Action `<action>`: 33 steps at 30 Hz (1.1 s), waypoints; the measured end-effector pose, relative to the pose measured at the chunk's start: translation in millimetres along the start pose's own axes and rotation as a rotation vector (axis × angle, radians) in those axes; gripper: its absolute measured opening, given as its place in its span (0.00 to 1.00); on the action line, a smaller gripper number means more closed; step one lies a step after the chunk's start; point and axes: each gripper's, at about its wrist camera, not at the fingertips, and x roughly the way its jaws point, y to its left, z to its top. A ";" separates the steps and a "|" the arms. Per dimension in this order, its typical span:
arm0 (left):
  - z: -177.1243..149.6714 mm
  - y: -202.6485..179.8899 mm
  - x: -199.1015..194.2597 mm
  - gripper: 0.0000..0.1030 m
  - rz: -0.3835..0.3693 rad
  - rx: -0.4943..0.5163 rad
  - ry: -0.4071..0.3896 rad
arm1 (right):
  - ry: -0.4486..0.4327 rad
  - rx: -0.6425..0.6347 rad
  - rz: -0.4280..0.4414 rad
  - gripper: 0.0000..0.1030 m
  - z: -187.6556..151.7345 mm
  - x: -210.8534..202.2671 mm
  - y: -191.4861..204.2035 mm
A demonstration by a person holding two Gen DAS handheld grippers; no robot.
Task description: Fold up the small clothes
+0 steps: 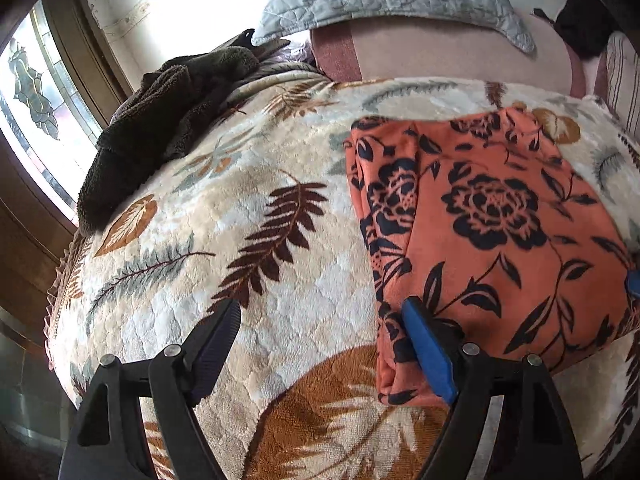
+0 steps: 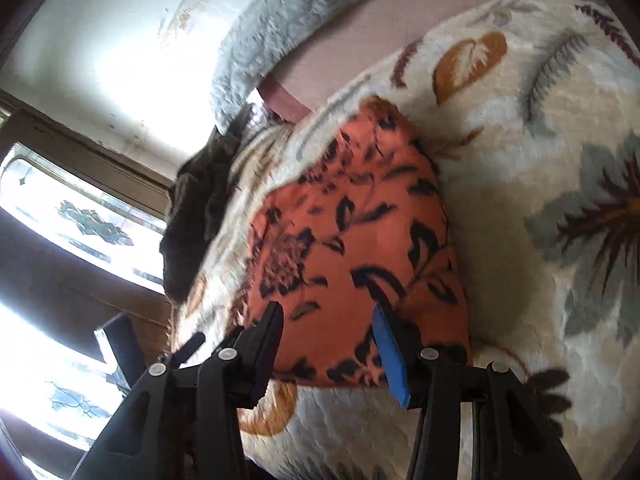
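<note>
The orange flowered garment lay folded on the leaf-patterned blanket of the bed. The left tongs stood wide open, holding nothing, 1 finger over the garment's near edge. The right tongs were half open above it, also empty. A finger could catch the edge and undo the fold.

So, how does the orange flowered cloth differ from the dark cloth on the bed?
The orange flowered cloth is folded flat with straight edges; the dark cloth lies crumpled in a heap. The orange one is thin and printed, near the tongs; the dark one is plain, fluffy and farther away. Both lie on the leaf-patterned blanket.
</note>
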 end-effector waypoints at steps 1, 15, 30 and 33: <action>-1.6 -1.2 1.8 0.81 0.007 0.012 -0.006 | 0.053 0.010 -0.029 0.49 -6.3 11.4 -4.0; 14.7 39.2 -16.8 0.80 -0.143 -0.140 -0.154 | -0.191 0.074 0.015 0.64 24.9 -26.7 -21.2; 30.3 23.4 -9.5 0.81 -0.202 -0.125 -0.143 | -0.162 0.173 0.003 0.66 48.6 -17.5 -54.9; 31.2 20.0 -8.0 0.81 -0.207 -0.120 -0.138 | -0.150 0.167 0.012 0.66 49.8 -14.4 -53.9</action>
